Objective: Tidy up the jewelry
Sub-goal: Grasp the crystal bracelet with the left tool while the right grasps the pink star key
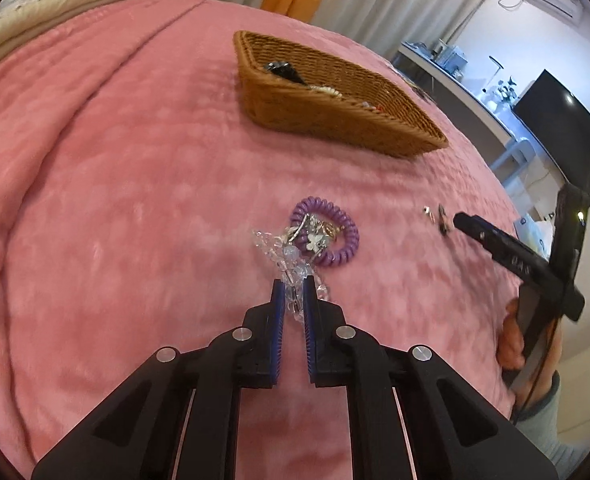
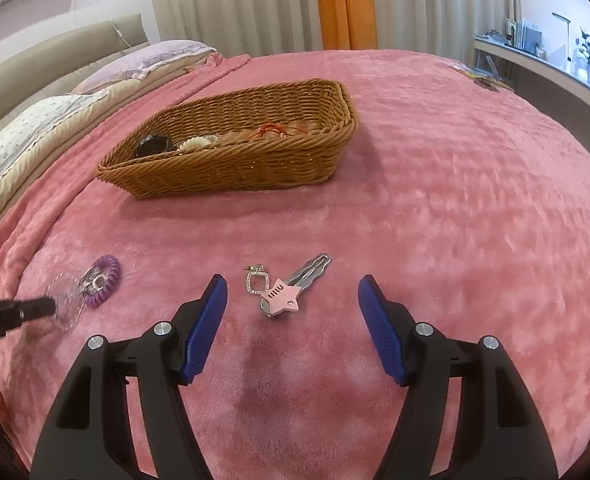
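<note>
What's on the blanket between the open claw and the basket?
In the right wrist view, a pink star hair clip and a sparkly square charm lie between the right claw and basket.

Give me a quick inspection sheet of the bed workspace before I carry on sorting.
Surface: pink blanket over the bed, soft and wrinkled.
Job's things: wicker basket already holds several pieces; clear bead strand tangled with purple coil tie; pink star hair clip lies beside a small square charm.
Clutter: small items at far blanket edge, too small to identify.
Grippers: left tongs shut on the bead strand; right tongs open, hovering over the clip.
Cables: thin cord by the right-hand tool.
Surroundings: pillows, curtains, desk.
</note>
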{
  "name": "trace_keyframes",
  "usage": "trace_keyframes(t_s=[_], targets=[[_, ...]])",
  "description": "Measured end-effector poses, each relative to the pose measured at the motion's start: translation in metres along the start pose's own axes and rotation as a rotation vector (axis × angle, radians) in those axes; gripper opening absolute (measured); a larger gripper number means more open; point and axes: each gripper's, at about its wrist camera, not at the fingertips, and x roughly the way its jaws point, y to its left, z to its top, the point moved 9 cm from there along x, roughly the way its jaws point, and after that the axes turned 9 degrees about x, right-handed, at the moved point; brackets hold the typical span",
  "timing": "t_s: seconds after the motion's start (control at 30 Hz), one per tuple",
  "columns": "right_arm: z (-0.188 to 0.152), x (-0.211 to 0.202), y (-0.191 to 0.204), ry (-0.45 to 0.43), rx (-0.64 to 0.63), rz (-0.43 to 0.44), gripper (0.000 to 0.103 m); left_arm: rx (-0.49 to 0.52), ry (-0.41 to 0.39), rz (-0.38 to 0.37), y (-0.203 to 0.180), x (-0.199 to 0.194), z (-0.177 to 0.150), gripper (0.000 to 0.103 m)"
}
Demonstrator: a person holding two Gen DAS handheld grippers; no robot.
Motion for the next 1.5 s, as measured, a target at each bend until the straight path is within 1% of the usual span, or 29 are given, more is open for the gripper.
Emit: trace_keyframes(t_s=[0.07, 0.13, 0.2, 0.33, 0.43, 0.53, 0.57, 0.6, 0.63, 0.67, 0.73, 0.77, 0.87, 0.9, 0.93, 0.97, 1.0, 1.03, 1.07, 1.1, 1.13, 1.2, 1.23, 1.27, 1.3, 1.33, 1.4, 1.5], targets=[[0.000, 0.000, 0.000, 0.002, 0.003, 0.001, 0.065, -0.033, -0.036, -0.062, 0.003, -0.010, -0.002, 0.008], [0.000, 0.000, -0.001, 0.000, 0.000, -0.002, 0.065, -0.039, -0.095, -0.140, -0.002, -0.024, 0.004, 0.008], [0.000, 0.000, -0.001, -0.002, -0.007, -0.006, 0.065, -0.034, -0.123, -0.181, -0.009, -0.032, 0.012, 0.008], [0.000, 0.000, -0.001, -0.004, -0.006, -0.005, 0.065, -0.005, -0.133, -0.242, -0.028, -0.034, 0.024, 0.008], [0.000, 0.000, -0.001, -0.002, 0.001, 0.000, 0.065, 0.011, -0.110, -0.215, -0.031, -0.028, 0.019, 0.008], [0.000, 0.000, -0.001, 0.001, 0.003, 0.000, 0.065, 0.005, -0.046, -0.188, -0.022, -0.017, 0.000, 0.009], [-0.001, 0.000, -0.001, 0.001, 0.003, -0.001, 0.065, 0.002, -0.040, -0.169, -0.015, -0.017, -0.004, 0.009], [0.000, 0.000, -0.001, 0.001, 0.003, -0.001, 0.065, -0.005, -0.036, -0.147, -0.010, -0.017, -0.008, 0.011], [0.000, 0.000, -0.001, 0.000, 0.003, -0.001, 0.065, -0.016, -0.035, -0.127, -0.002, -0.019, -0.012, 0.015], [0.000, 0.000, -0.001, 0.001, 0.004, -0.001, 0.065, -0.023, -0.037, -0.107, 0.004, -0.021, -0.014, 0.017], [0.000, 0.000, -0.001, 0.003, 0.005, -0.001, 0.065, -0.040, -0.041, -0.043, 0.019, -0.027, -0.019, 0.019], [-0.001, 0.000, -0.001, 0.004, 0.006, -0.001, 0.065, -0.050, -0.046, -0.027, 0.025, -0.030, -0.021, 0.019], [0.000, 0.000, -0.001, 0.003, 0.006, -0.001, 0.065, -0.070, -0.058, -0.017, 0.031, -0.037, -0.022, 0.021], [0.000, 0.000, -0.001, 0.004, 0.006, -0.001, 0.065, -0.070, -0.059, -0.018, 0.031, -0.038, -0.020, 0.027], [0.000, 0.000, -0.002, 0.004, 0.007, 0.000, 0.065, -0.073, -0.057, -0.025, 0.029, -0.037, -0.019, 0.042], [0.000, 0.000, -0.002, 0.004, 0.010, 0.004, 0.065, -0.078, -0.048, -0.033, 0.027, -0.034, -0.018, 0.051], [0.000, -0.001, -0.002, 0.005, 0.013, 0.007, 0.065, -0.076, -0.038, -0.033, 0.024, -0.030, -0.018, 0.058], [-0.001, -0.002, -0.002, 0.008, 0.015, 0.011, 0.065, -0.064, -0.032, -0.017, 0.021, -0.026, -0.016, 0.058], [-0.003, -0.003, -0.002, 0.017, 0.014, 0.018, 0.065, -0.036, -0.023, 0.041, 0.021, -0.020, -0.015, 0.058], [-0.005, -0.004, -0.002, 0.027, 0.012, 0.024, 0.065, -0.013, -0.003, 0.082, 0.019, -0.014, -0.014, 0.056], [-0.010, -0.005, -0.003, 0.049, 0.011, 0.033, 0.065, 0.020, 0.026, 0.127, 0.016, -0.005, -0.013, 0.056], [-0.018, -0.003, -0.004, 0.091, 0.011, 0.030, 0.065, 0.085, 0.042, 0.179, 0.010, -0.001, -0.009, 0.055], [-0.020, -0.003, -0.004, 0.101, 0.013, 0.023, 0.065, 0.114, 0.047, 0.199, 0.008, 0.003, -0.008, 0.040], [-0.022, -0.003, -0.004, 0.102, 0.015, 0.016, 0.065, 0.144, 0.057, 0.227, 0.005, 0.008, -0.008, 0.031], [-0.023, -0.003, -0.003, 0.103, 0.011, 0.011, 0.064, 0.156, 0.060, 0.244, 0.006, 0.011, -0.008, 0.019], [-0.023, -0.003, -0.001, 0.105, 0.005, 0.004, 0.064, 0.162, 0.057, 0.250, 0.007, 0.012, -0.008, 0.013], [-0.022, 0.000, 0.002, 0.119, -0.001, -0.011, 0.064, 0.158, 0.043, 0.231, 0.009, 0.011, -0.009, 0.007], [-0.021, 0.008, 0.008, 0.143, 0.022, -0.007, 0.063, 0.136, 0.022, 0.200, 0.012, 0.009, -0.009, 0.006]])
